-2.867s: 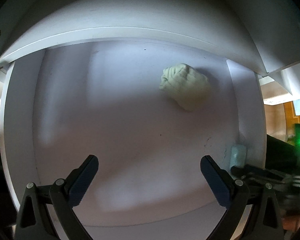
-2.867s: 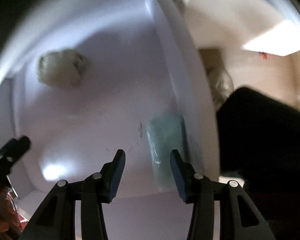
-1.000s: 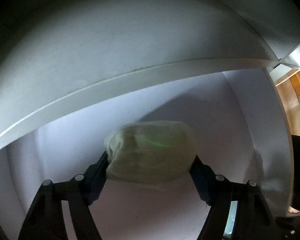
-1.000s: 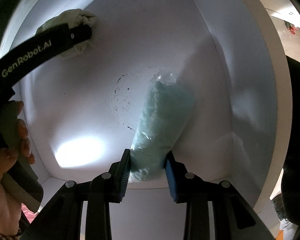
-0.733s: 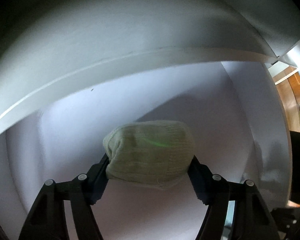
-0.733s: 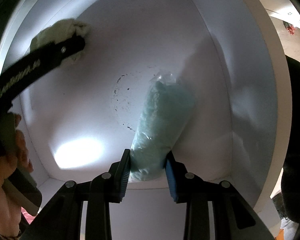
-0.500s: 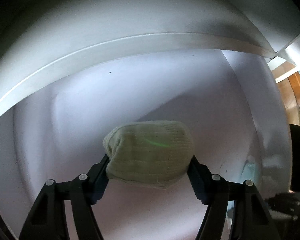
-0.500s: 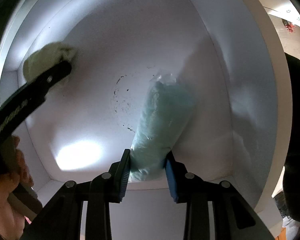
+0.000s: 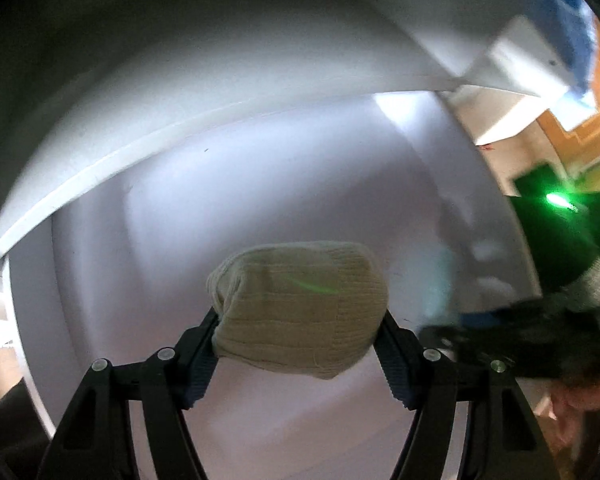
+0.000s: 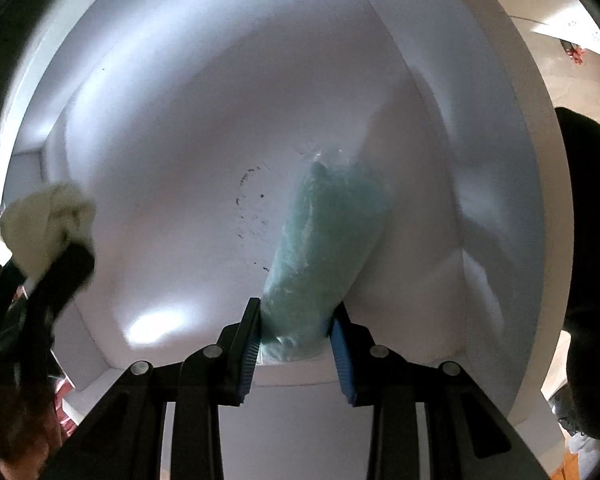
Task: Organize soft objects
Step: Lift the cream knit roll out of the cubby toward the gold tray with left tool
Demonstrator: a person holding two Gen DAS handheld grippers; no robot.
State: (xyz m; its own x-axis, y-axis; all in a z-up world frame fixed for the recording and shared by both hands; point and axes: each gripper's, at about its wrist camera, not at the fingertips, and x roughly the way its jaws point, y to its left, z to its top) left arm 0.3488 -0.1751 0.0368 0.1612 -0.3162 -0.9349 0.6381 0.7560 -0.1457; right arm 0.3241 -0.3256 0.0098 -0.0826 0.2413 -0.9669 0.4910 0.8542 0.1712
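Left wrist view: my left tool (image 9: 298,354) is gripping the beige knitted roll (image 9: 300,306), now lifted farther from the white bin's (image 9: 148,232) floor than before. Right wrist view: my right tool (image 10: 296,350) is staying clamped on the bagged teal cloth (image 10: 324,244), unmoved on that floor.

Left gripper (image 9: 298,354) angled steeply down, pads clamped on both sides of a cream knit bundle (image 9: 300,304); right gripper (image 10: 296,346) also pointing steeply down, pinched tight on a bagged teal cloth (image 10: 320,248).
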